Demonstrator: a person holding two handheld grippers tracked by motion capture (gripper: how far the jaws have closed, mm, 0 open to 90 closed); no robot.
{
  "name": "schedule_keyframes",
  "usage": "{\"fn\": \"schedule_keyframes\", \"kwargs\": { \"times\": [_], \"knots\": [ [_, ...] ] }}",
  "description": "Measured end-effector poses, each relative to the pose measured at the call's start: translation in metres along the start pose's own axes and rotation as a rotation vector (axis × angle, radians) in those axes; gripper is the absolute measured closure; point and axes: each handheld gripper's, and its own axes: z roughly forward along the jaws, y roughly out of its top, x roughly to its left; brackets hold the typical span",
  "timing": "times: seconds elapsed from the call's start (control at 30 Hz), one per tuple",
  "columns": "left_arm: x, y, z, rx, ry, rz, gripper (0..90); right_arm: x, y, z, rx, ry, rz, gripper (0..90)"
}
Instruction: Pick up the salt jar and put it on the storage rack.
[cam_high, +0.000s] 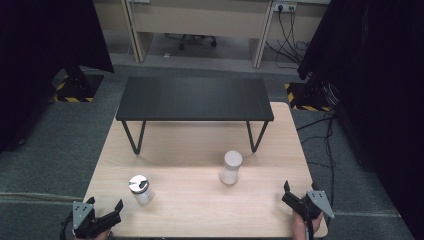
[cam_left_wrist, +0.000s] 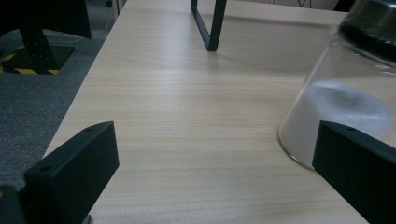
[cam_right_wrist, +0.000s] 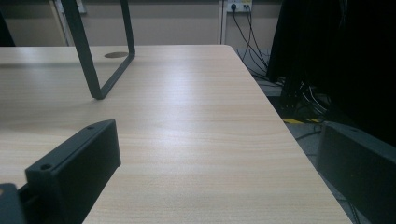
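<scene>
The left gripper (cam_left_wrist: 215, 177) holds its two black jaws wide apart over the pale wooden table (cam_left_wrist: 187, 116). A clear glass jar with a dark lid (cam_left_wrist: 345, 102) stands just beyond the right jaw. A black metal shelf leg (cam_left_wrist: 210, 23) stands far off.

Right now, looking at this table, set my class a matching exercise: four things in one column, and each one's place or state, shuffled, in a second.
Things:
1. Jar with the silver lid
2. White cylinder container
3. Black bench shelf
4. Right gripper

Places or states:
A. Stands across the far half of the wooden table
B. Near the table's front right corner, open
C. Front left, just ahead of the left gripper
D. Near the middle, right of the jar

Pairs: 1-C, 2-D, 3-A, 4-B
</scene>
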Motion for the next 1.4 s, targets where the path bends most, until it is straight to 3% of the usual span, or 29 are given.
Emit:
{"fn": "schedule_keyframes", "kwargs": {
  "times": [0.2, 0.37, 0.6, 1.4],
  "knots": [
    [-0.004, -0.003, -0.012, -0.017, -0.017, 0.025, 0.0, 0.000, -0.001, 0.000, -0.006, 0.000, 0.005, 0.2],
    [-0.009, -0.005, -0.017, -0.041, -0.058, 0.055, 0.0, -0.001, -0.001, -0.001, -0.009, 0.004, 0.006, 0.2],
    [-0.017, -0.007, -0.018, -0.049, -0.091, 0.085, 0.0, -0.003, -0.002, -0.001, -0.010, 0.011, 0.010, 0.2],
    [-0.034, -0.002, 0.016, -0.053, -0.178, 0.134, 0.0, -0.002, -0.002, -0.001, -0.013, 0.004, 0.009, 0.2]
  ]
}}
